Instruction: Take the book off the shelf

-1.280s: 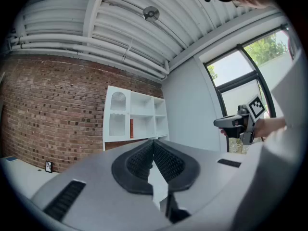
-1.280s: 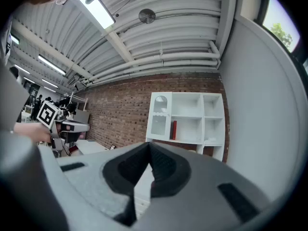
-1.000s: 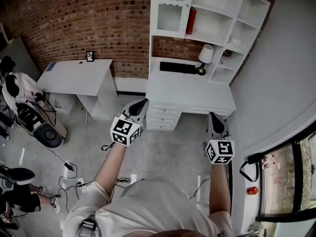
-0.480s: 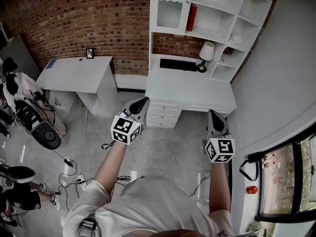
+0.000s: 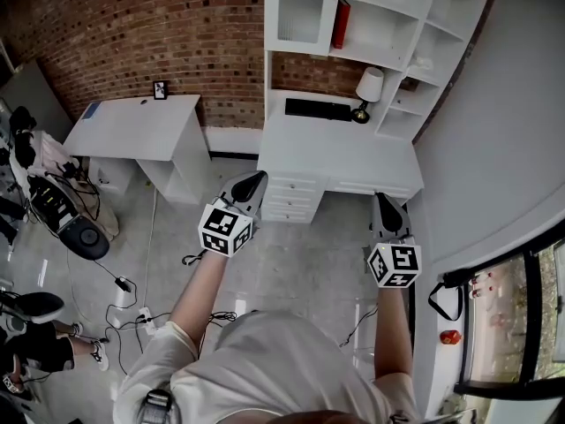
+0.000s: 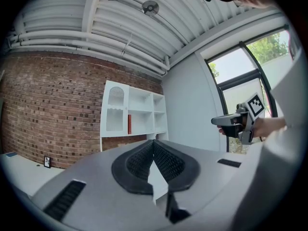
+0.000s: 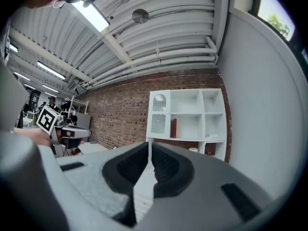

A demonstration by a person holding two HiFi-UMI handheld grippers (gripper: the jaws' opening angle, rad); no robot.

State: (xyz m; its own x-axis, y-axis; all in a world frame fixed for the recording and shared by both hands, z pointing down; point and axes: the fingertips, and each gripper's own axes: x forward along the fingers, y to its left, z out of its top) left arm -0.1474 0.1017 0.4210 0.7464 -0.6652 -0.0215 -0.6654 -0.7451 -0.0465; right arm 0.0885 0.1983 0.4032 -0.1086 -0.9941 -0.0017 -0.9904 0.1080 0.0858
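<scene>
A red book (image 5: 341, 23) stands upright in the white shelf unit (image 5: 393, 38) above the desk; it also shows as the red book (image 6: 129, 124) and the red book (image 7: 174, 127) in the gripper views. My left gripper (image 5: 254, 180) and right gripper (image 5: 382, 203) are held side by side over the floor, well short of the desk, both pointing at the shelf. The left gripper (image 6: 153, 142) has its jaws together with nothing between them. The right gripper (image 7: 150, 144) has its jaws almost touching and just starting to open, also empty.
Below the shelf stands a white desk (image 5: 353, 162) with drawers, a black keyboard (image 5: 316, 109) and a lamp (image 5: 367, 91). A second white table (image 5: 137, 131) stands to the left. Cables (image 5: 132, 316) and gear lie on the floor at left. A grey wall (image 5: 494, 122) runs along the right.
The shelf and desk have shifted slightly in the head view. Both grippers keep nearly the same place and pose.
</scene>
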